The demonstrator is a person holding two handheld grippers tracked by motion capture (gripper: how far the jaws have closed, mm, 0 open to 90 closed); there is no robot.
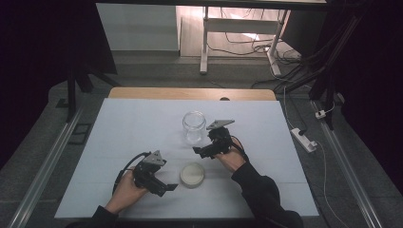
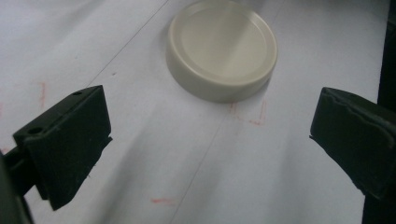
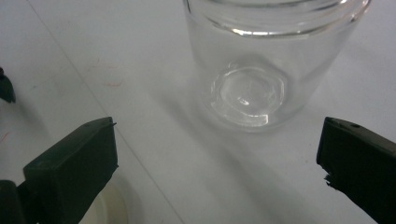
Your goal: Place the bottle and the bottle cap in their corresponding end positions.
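A clear glass jar (image 1: 194, 127) stands upright and uncapped near the middle of the white table. Its cream round lid (image 1: 192, 174) lies flat closer to the front edge. My left gripper (image 1: 167, 188) rests just left of the lid, open, jaws pointing toward it. In the left gripper view the lid (image 2: 222, 49) lies a short way ahead of the wide-apart jaws. My right gripper (image 1: 198, 151) is open below and right of the jar. The right gripper view shows the jar (image 3: 261, 60) close ahead, between and beyond the jaws, untouched.
The white sheet (image 1: 133, 128) covers the table, with faint red marks (image 2: 247, 114) near the lid. A wooden edge (image 1: 190, 93) shows at the far side. Beyond are table legs, cables and a power strip (image 1: 304, 139) on the floor at the right.
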